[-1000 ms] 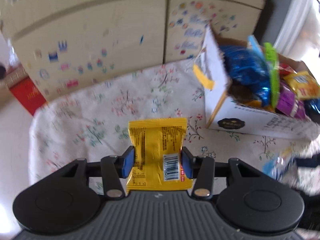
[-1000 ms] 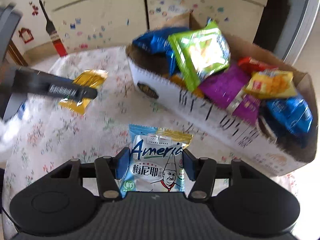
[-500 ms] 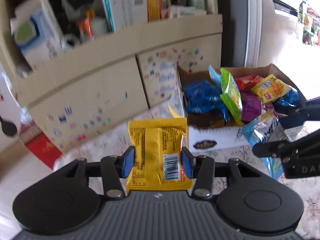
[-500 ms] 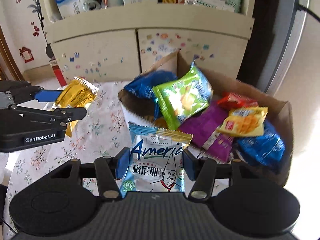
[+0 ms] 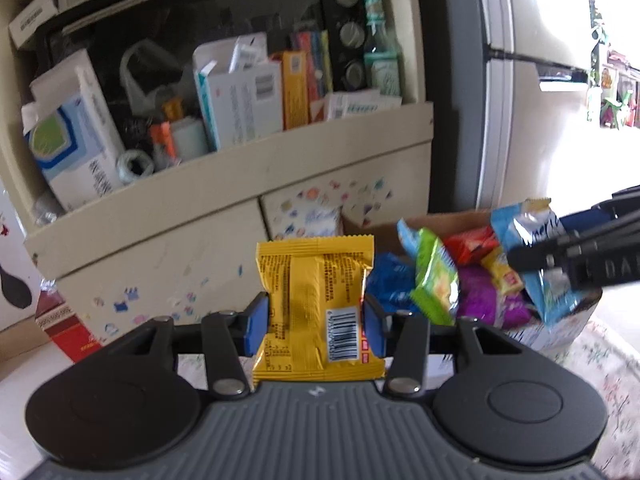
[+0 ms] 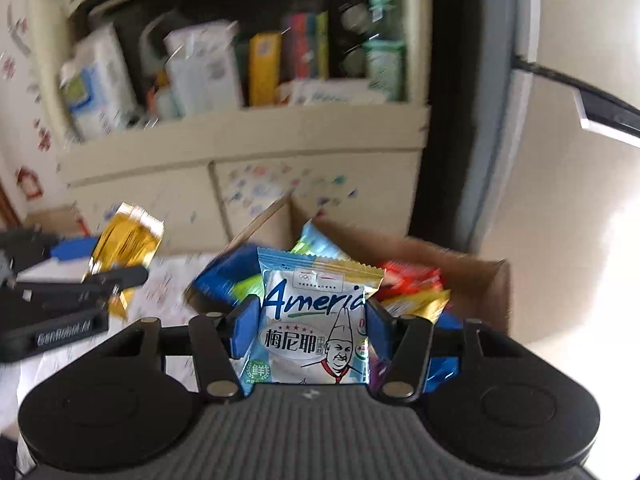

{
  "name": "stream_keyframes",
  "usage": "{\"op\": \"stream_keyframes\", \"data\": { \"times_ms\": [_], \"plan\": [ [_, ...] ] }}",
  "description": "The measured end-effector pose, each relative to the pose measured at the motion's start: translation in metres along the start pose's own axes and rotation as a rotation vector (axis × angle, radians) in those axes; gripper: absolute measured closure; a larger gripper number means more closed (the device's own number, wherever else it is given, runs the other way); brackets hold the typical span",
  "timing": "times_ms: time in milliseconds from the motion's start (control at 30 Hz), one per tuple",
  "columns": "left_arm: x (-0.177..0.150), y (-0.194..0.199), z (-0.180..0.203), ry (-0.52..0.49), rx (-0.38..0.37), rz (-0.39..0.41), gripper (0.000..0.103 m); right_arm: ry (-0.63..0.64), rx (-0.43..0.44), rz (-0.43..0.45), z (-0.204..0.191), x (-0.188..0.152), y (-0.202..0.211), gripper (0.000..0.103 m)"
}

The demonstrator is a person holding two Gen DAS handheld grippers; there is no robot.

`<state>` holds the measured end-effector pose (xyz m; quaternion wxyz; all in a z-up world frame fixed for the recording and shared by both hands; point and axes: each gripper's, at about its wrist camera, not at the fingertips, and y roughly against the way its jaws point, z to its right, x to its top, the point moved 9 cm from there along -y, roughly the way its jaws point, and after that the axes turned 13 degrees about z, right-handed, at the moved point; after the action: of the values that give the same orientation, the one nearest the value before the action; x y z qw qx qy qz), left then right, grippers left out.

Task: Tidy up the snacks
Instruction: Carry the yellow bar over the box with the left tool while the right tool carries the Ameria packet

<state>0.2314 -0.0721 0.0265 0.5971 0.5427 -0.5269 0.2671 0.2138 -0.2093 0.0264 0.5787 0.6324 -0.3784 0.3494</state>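
My left gripper (image 5: 316, 326) is shut on a yellow snack packet (image 5: 316, 280) with a barcode, its blue pads pressing both sides. My right gripper (image 6: 306, 330) is shut on a light blue and white snack packet (image 6: 312, 320) showing a chef drawing. Both are held up in the air in front of a cardboard box (image 5: 452, 222) full of coloured snack packets (image 5: 434, 280). In the left wrist view the right gripper (image 5: 536, 258) reaches in from the right over the box with its blue packet (image 5: 524, 232). In the right wrist view the left gripper (image 6: 86, 264) is at the left with the yellow packet (image 6: 128, 240).
A cream cabinet (image 5: 240, 184) stands behind, its open shelf crowded with boxes (image 5: 240, 96) and bottles (image 5: 380, 52); stickers dot its lower doors. A floral tablecloth (image 5: 600, 356) covers the table under the box. A red box (image 5: 60, 328) sits at the lower left.
Both grippers rose and tilted upward with their packets still held. The views swung from the tablecloth up to the cabinet shelf. The right gripper now hangs over the box.
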Motion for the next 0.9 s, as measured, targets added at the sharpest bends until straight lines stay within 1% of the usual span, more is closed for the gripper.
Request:
{"op": "stream_keyframes", "data": {
  "times_ms": [200, 333, 433, 633, 767, 867, 900],
  "plan": [
    [0.022, -0.006, 0.023, -0.05, -0.025, 0.062, 0.055, -0.046, -0.065, 0.071, 0.034, 0.018, 0.005, 0.041],
    [0.032, -0.011, 0.044, -0.066, -0.074, 0.077, 0.055, -0.071, -0.096, 0.085, 0.053, 0.021, 0.004, 0.041],
    [0.038, -0.019, 0.06, -0.06, -0.111, 0.066, 0.055, -0.099, -0.122, 0.08, 0.065, 0.021, 0.002, 0.041],
    [0.051, -0.04, 0.087, -0.064, -0.142, 0.069, 0.055, -0.161, -0.168, 0.074, 0.084, 0.019, -0.004, 0.041],
    [0.059, -0.064, 0.096, -0.015, -0.151, 0.045, 0.055, -0.196, -0.193, 0.064, 0.091, 0.015, -0.011, 0.041],
    [0.058, -0.088, 0.1, -0.005, -0.155, 0.009, 0.052, -0.25, -0.216, 0.054, 0.098, 0.01, -0.019, 0.039],
    [0.056, -0.096, 0.1, -0.006, -0.148, -0.014, 0.046, -0.271, -0.225, 0.055, 0.101, 0.009, -0.021, 0.038]
  ]
}}
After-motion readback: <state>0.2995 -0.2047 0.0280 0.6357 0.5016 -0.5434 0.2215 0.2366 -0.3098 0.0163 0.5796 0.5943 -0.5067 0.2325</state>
